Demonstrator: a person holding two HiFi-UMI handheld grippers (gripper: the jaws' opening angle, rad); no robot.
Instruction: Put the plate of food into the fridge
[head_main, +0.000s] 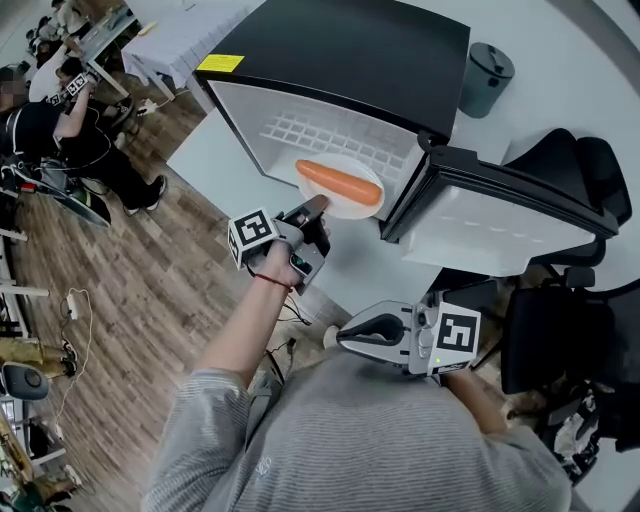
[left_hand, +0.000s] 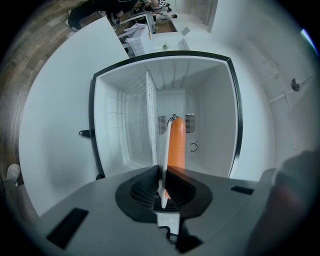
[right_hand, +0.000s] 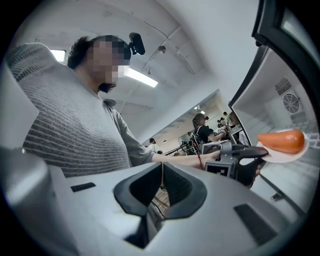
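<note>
White, stiff, probably brittle and slick: plate (head_main: 350, 209) pinched at its near rim in left gripper (head_main: 318, 206), at the open fridge (head_main: 350, 50) mouth. Best kept level for the loose orange food (head_main: 340, 182); right gripper (head_main: 348, 335) closed, empty.

The left arm (head_main: 235, 335) is holding out ahead of the body, forearm bare, grey sleeve bunched at the elbow and a red band circling the wrist. The left hand (head_main: 278, 262) is gripping the left hand-held gripper (head_main: 318, 207), which is pointing about level with its jaws pinching the rim of a plate (head_main: 345, 208) edge-on between the pads. The right hand-held gripper (head_main: 345, 335) is hanging close against the torso, pointing leftward across the body, jaws pressing together with nothing between them.
</note>
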